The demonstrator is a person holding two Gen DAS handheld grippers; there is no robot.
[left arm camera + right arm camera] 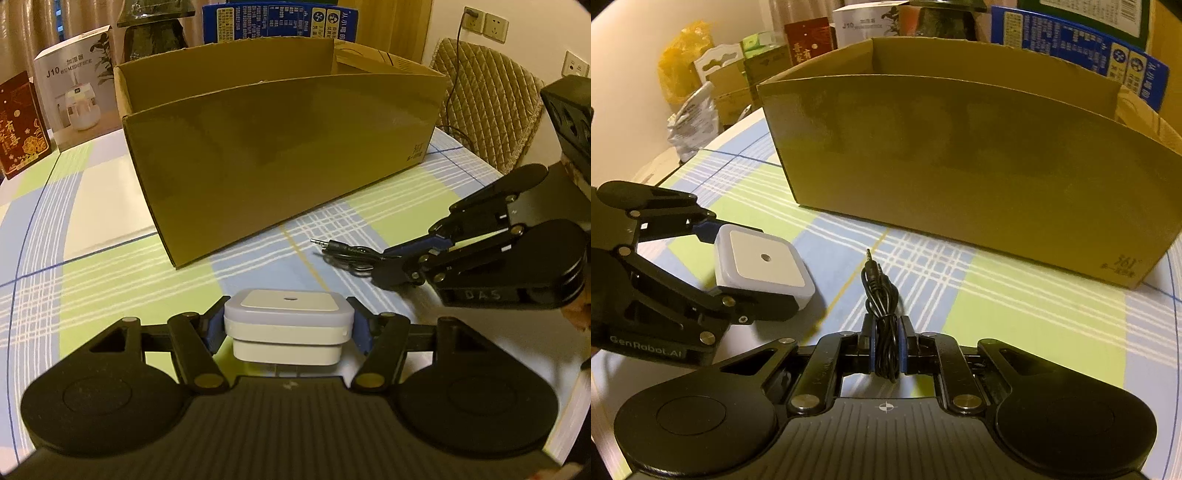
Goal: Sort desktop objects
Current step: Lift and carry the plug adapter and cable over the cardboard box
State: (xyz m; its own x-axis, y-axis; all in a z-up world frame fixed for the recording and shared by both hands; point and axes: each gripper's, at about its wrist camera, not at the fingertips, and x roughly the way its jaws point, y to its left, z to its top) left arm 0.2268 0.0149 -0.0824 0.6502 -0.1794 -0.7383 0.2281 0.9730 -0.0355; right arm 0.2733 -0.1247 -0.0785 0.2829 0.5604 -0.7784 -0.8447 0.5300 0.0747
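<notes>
The left gripper (289,328) is closed on a white square plug-in light (287,320), holding it by its two sides just above the desk (110,206). Behind both grippers stands a big open cardboard box (280,147) on the checked cloth. The right gripper (885,343) is squeezed tight on a small bundled black audio cable (881,295), whose metal plug points toward the box.

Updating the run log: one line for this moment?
left tongs: shut on white plug-in light | right tongs: shut on coiled audio cable | cardboard box: ahead
</notes>
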